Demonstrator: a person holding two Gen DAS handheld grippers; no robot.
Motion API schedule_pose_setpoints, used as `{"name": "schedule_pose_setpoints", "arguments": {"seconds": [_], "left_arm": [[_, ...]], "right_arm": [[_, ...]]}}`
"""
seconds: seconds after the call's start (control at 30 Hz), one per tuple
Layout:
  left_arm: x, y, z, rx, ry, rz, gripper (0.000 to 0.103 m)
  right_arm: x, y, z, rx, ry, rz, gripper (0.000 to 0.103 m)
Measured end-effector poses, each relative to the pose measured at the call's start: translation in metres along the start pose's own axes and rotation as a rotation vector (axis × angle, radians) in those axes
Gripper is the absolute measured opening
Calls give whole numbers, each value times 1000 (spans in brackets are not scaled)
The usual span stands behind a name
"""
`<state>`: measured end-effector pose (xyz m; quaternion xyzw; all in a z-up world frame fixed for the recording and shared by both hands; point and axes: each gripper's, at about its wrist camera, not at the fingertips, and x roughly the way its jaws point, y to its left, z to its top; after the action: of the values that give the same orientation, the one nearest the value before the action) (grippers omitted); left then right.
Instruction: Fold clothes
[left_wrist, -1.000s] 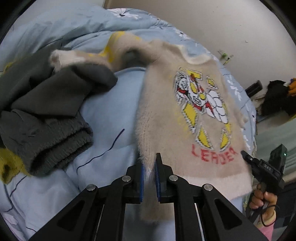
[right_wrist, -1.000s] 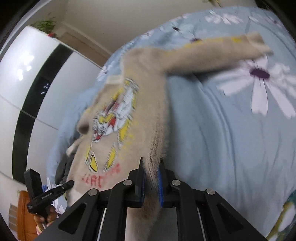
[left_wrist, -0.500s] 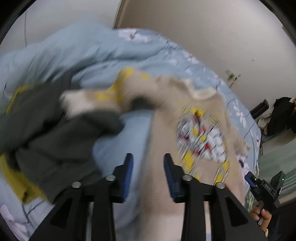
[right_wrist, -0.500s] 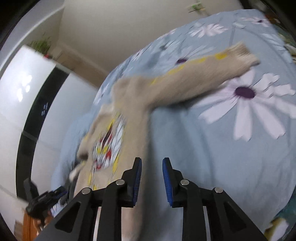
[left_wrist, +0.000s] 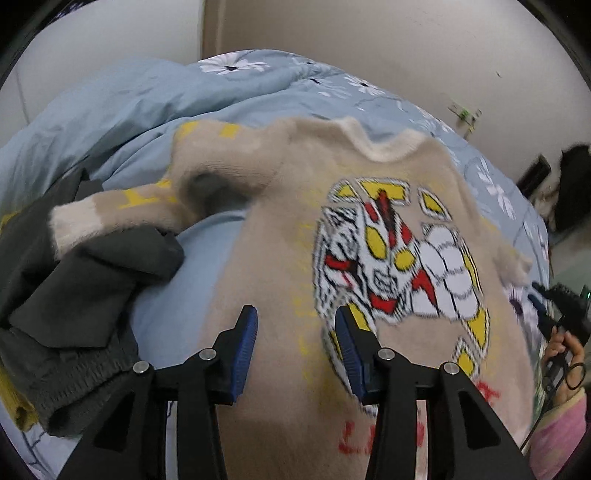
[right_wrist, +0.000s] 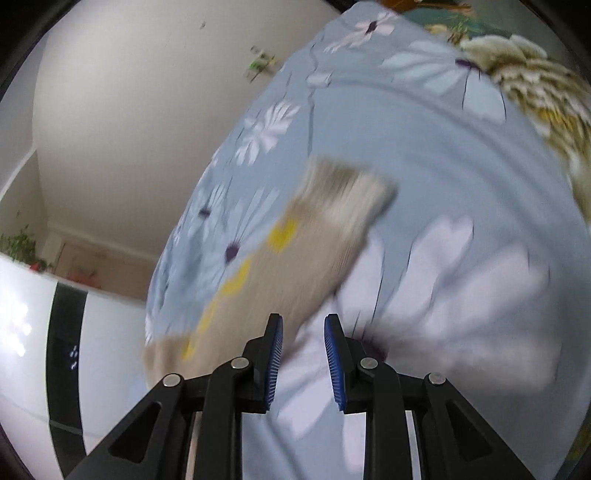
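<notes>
A beige sweater (left_wrist: 280, 266) lies spread front-up on a blue flowered bedcover (left_wrist: 122, 99), filling the middle and lower right of the left wrist view. Its printed figure in white, yellow, red and black sits right of centre, with red letters, blurred, near the bottom edge. The collar points to the top of the frame. One sleeve (left_wrist: 122, 206) bends off to the upper left, and its pale cuff rests on a dark grey garment (left_wrist: 74, 295) heaped at the left edge.

The left gripper (left_wrist: 295, 325) hangs over the sweater's lower body with its blue-padded fingers spread and opening wider. Sweater fabric shows in the gap between them, but the pads do not press on it; the right-hand finger stands in front of the lower left corner of the print.

At the far right edge of that view, a hand (left_wrist: 565, 354) in a pink sleeve holds the other gripper, beside the sweater's side.

In the right wrist view, heavily blurred, the right gripper (right_wrist: 303, 332) has its fingers a little apart with nothing between them but the bedcover's large white flower. The sweater's other sleeve (right_wrist: 295, 266) runs from the lower left up to the frame's centre, its cuff lying flat on the cover; the left-hand finger stands just in front of the sleeve's edge, and whether it touches cannot be told.
</notes>
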<state>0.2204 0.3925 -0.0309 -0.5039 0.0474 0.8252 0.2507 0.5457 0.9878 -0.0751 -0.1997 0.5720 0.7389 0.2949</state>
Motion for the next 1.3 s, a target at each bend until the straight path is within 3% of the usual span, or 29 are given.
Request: {"name": "schedule_pose_setpoints", "arguments": {"seconds": [0.2,0.37,0.47,0.57,0.67,0.77,0.9,1.03,1.2,1.3], "left_arm": [[16,-8,0,31,2,49,49],[21,-12,-2,56,3,55,55],[19,-9,-2,48,1,41,55],[14,-2,-2,16,-3,8,55],[3,5,-5,-12,-15,-22,55],[-8,13,-7,-35,-30,-47,55],[-27,35,-8,-92,-63,-84,55],[-43,64,-10,-163,-96,-92,55],[-50,107,-15,-274,-107,-91,55],[-50,126,-22,-330,-100,-90,55]], "right_arm": [[33,-21,27,101,-11,-71,27],[46,-29,32,156,-38,-36,27],[42,-27,37,137,-49,-50,14],[27,-7,37,95,-80,-35,11],[0,31,36,-21,-118,-18,11],[-32,90,28,-216,-161,-11,11],[-71,176,-3,-455,-200,39,10],[-88,250,-48,-609,-175,124,10],[-62,327,-130,-764,-67,210,10],[-27,349,-182,-814,12,229,10]]}}
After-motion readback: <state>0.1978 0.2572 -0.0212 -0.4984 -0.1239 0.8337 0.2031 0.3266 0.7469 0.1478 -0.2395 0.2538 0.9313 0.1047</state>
